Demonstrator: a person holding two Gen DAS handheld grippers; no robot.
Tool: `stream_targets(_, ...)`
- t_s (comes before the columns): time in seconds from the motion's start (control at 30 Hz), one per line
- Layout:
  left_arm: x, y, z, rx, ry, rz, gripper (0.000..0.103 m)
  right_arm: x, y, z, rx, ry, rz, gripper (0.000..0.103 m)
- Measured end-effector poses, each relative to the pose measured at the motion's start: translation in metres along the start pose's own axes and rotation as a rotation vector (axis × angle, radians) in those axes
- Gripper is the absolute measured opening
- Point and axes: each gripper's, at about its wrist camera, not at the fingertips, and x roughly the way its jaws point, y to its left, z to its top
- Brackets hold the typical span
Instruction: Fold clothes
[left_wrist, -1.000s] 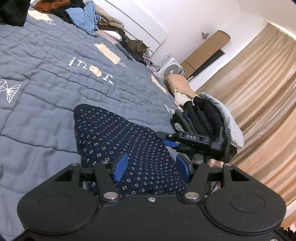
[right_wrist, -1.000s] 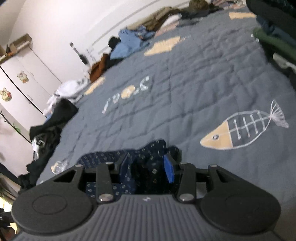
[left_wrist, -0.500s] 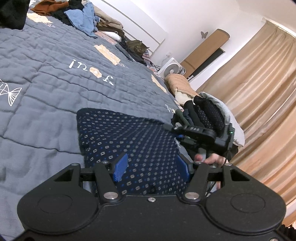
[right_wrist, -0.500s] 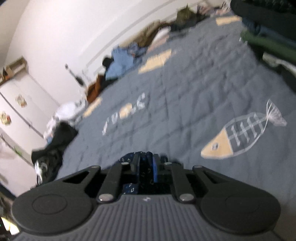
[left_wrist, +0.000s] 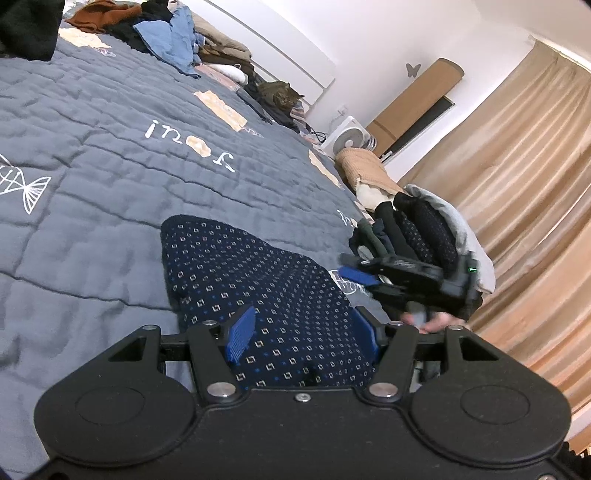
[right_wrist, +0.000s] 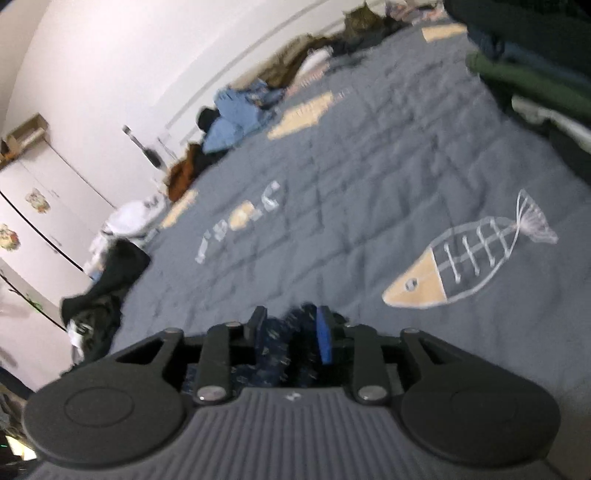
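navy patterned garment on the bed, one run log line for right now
item: navy square-patterned fabric garment on grey quilt | left gripper: open, astride | right gripper: just opening, fabric between

right tool (right_wrist: 290, 334) | jaws just opening, navy patterned garment (right_wrist: 275, 341) between | grey quilt (right_wrist: 369, 177) beneath

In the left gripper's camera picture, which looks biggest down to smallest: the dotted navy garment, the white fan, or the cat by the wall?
1. Dotted navy garment, though it lies nearest the camera.
2. White fan.
3. Cat.
The fan and cat look close in size, both far off, so their order is unsure.
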Motion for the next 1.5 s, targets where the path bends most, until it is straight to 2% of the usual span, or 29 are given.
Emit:
stream_targets(0.1, 0.001, 0.003, 0.007, 0.006, -0.012, 0.010, 0.058, -0.014, 0.010, 0.001, -0.001, 0.003, 0.091, 0.034)
stream_targets(0.2, 0.007, 0.014, 0.018, -0.013, -0.031, 0.045, 0.060, -0.012, 0.021, -0.009, -0.022, 0.058, 0.146, 0.037)
stream_targets(0.43, 0.032, 0.044, 0.041, -0.041, -0.036, 0.148, 0.060, 0.004, 0.026, -0.031, -0.075, 0.146, 0.107, 0.038)
stream_targets(0.67, 0.075, 0.074, 0.058, -0.023, 0.020, 0.239, 0.060, -0.005, 0.014, -0.037, -0.047, 0.142, 0.127, 0.038)
stream_targets(0.77, 0.091, 0.089, 0.063, -0.051, 0.044, 0.243, 0.060, -0.004, 0.012, -0.039, -0.043, 0.143, 0.135, 0.038)
stream_targets(0.83, 0.101, 0.098, 0.065, -0.070, 0.072, 0.226, 0.058, -0.002, 0.011, -0.039, -0.045, 0.149, 0.136, 0.038)
stream_targets(0.87, 0.106, 0.104, 0.065, -0.090, 0.084, 0.209, 0.053, 0.000, 0.010, -0.039, -0.044, 0.153, 0.136, 0.038)
stream_targets(0.93, 0.113, 0.117, 0.065, -0.136, 0.101, 0.183, 0.033, 0.003, 0.008, -0.040, -0.043, 0.158, 0.136, 0.038)
stream_targets(0.97, 0.114, 0.121, 0.066, -0.145, 0.095, 0.171, 0.015, 0.005, 0.007, -0.040, -0.041, 0.160, 0.136, 0.038)
stream_targets(1.0, 0.113, 0.120, 0.068, -0.137, 0.078, 0.160, 0.007, 0.006, 0.007, -0.040, -0.037, 0.161, 0.137, 0.038)
stream_targets(1.13, 0.107, 0.108, 0.079, -0.051, -0.029, 0.120, 0.005, 0.007, 0.006, -0.041, -0.029, 0.160, 0.143, 0.038)
stream_targets(1.2, 0.108, 0.100, 0.083, -0.005, -0.069, 0.124, 0.004, 0.007, 0.005, -0.041, -0.026, 0.156, 0.144, 0.038)
stream_targets(1.23, 0.110, 0.097, 0.083, 0.015, -0.071, 0.129, 0.004, 0.006, 0.005, -0.041, -0.026, 0.152, 0.144, 0.038)
stream_targets(1.3, 0.120, 0.098, 0.079, 0.035, -0.027, 0.155, 0.005, 0.006, 0.004, -0.041, -0.023, 0.145, 0.145, 0.038)
stream_targets(1.4, 0.129, 0.111, 0.071, -0.005, 0.042, 0.210, 0.008, 0.007, 0.001, -0.042, -0.008, 0.144, 0.152, 0.038)
stream_targets(1.5, 0.119, 0.119, 0.073, -0.058, 0.035, 0.208, 0.011, 0.006, 0.000, -0.041, 0.003, 0.141, 0.156, 0.038)
